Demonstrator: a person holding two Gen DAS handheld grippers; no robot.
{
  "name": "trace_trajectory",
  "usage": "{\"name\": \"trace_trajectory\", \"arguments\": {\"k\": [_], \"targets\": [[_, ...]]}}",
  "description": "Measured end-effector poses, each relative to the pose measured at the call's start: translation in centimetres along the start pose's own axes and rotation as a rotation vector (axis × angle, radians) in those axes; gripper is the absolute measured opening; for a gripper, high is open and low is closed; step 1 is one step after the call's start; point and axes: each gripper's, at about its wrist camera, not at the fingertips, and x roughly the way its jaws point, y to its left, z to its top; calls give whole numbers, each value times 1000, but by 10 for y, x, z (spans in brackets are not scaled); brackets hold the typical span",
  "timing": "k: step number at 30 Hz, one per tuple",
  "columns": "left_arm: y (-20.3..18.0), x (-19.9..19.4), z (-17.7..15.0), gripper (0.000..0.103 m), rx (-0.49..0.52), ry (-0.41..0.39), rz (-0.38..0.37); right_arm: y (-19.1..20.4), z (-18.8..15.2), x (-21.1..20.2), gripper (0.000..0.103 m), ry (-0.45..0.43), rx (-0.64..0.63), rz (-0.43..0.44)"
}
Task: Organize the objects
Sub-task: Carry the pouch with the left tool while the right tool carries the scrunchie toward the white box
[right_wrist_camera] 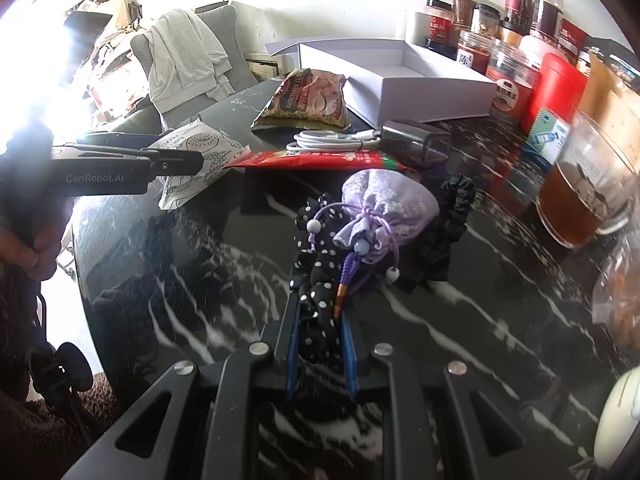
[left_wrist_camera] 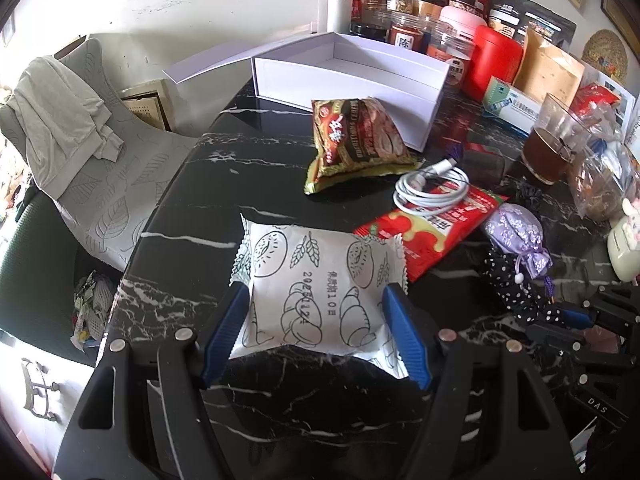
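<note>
My left gripper (left_wrist_camera: 315,292) is shut on a white bread packet (left_wrist_camera: 312,264) printed with line drawings, its blue pads pressing both long sides. The right wrist view shows that packet (right_wrist_camera: 200,152) at the left, held off the black marble table (right_wrist_camera: 192,264). My right gripper (right_wrist_camera: 320,312) is shut on a black polka-dot scrunchie (right_wrist_camera: 310,248). A lilac drawstring pouch (right_wrist_camera: 388,204) lies on the scrunchie's far end, with its cord tassel reaching down to my right finger. An open white box (left_wrist_camera: 348,76) stands at the back of the table.
Between the grippers and the box lie a brown snack bag (left_wrist_camera: 356,140), a red packet (left_wrist_camera: 432,228), a coiled white cable (left_wrist_camera: 432,188) and a black scrunchie (right_wrist_camera: 456,204). A glass of brown drink (right_wrist_camera: 580,200) stands right. Several jars (left_wrist_camera: 404,8) line the wall. A draped chair (left_wrist_camera: 80,128) stands left.
</note>
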Motion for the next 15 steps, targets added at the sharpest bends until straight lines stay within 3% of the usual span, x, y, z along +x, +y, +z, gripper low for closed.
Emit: {"name": "trace_trajectory", "arguments": {"k": [7,12,15], "targets": [[-9,-9,-8,69,15,12,-15,-6,-10,-16,20,-31,17,21],[-13,-4,-6,79,33,18,4,-14,-7,-33,42,-86,32,14],[-17,3,-4,85,61,24,39,-22,-5,-40,43,-112,49,-16]]}}
